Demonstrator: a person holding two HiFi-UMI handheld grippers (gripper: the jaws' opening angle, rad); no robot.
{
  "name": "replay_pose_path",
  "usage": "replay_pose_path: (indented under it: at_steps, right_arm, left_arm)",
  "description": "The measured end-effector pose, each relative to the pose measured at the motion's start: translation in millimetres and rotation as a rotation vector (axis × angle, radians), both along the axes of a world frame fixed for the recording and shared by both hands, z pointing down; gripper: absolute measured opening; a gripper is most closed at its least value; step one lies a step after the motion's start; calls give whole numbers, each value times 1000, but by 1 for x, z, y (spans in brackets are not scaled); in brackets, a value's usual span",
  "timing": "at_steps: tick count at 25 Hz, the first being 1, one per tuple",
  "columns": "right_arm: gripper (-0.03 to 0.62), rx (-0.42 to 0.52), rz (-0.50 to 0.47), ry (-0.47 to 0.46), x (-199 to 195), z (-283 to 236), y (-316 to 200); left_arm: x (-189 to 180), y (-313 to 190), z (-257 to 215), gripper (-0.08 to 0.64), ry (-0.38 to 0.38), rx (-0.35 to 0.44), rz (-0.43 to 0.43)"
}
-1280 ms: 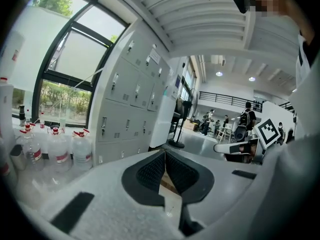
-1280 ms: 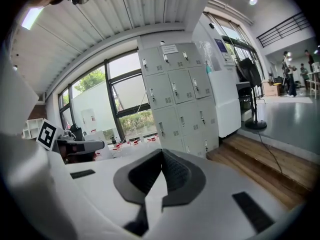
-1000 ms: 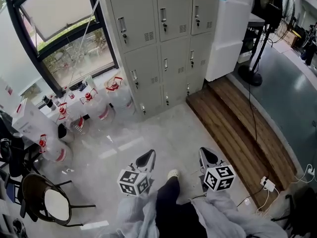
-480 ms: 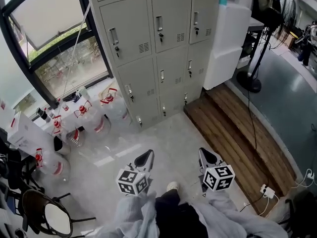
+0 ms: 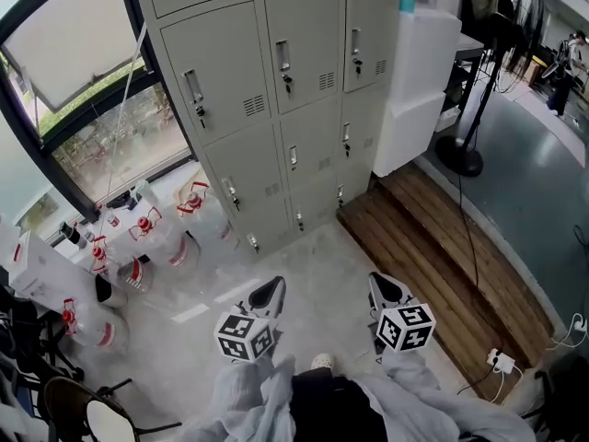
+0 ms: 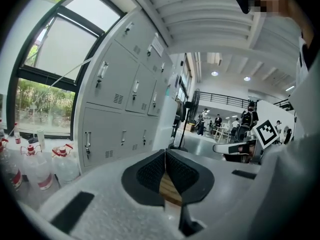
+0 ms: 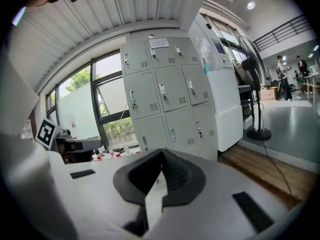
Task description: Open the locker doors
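Observation:
The grey lockers (image 5: 276, 90) stand ahead in a grid of doors, every visible door closed, with small handles and keys. In the head view my left gripper (image 5: 270, 293) and right gripper (image 5: 386, 288) are held side by side low in the picture, over the pale floor and well short of the lockers. Both are shut with nothing between the jaws. The left gripper view shows its pads (image 6: 150, 171) meeting at the tips, with the lockers (image 6: 120, 89) to the left. In the right gripper view, the right gripper (image 7: 161, 153) points at the lockers (image 7: 167, 101).
Several water jugs with red caps (image 5: 138, 242) stand on the floor left of the lockers, below a window. A white cabinet (image 5: 419, 72) adjoins the lockers on the right, with a fan stand (image 5: 460, 159) and a wooden step (image 5: 433, 247). A chair (image 5: 83, 417) is at the lower left.
The lockers have come nearer and lower in the head view as the person walks towards them. Both grippers keep their place in the picture and stay shut.

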State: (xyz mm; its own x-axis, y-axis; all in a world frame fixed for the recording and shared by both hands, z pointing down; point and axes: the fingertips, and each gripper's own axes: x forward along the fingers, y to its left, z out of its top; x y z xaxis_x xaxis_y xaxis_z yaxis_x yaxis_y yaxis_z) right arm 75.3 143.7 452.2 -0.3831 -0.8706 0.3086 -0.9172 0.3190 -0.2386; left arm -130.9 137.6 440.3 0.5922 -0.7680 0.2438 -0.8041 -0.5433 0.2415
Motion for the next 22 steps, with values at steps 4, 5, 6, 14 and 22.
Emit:
replay_pose_path:
  at_steps: [4,5,6,14,22]
  right_arm:
    - [0,-2,-8,0,-3,5,-16]
    - [0,-6,-8,0,-3,6,-18]
    - [0,-9,-5,-1,-2,8,-19]
    - [0,-28,16,-7,-3,18,-20]
    - [0,-55,33,-2,9,27,-9]
  left_arm:
    - [-2,-18,3,12,-2,0,-6]
    - [-3,-20,5,12,0,-4,-9]
    - [-4,-21,6,12,2,-7,-10]
    - [-7,-21,17,12,7,-33,-3]
    - [1,-10,29,12,8,-58,10]
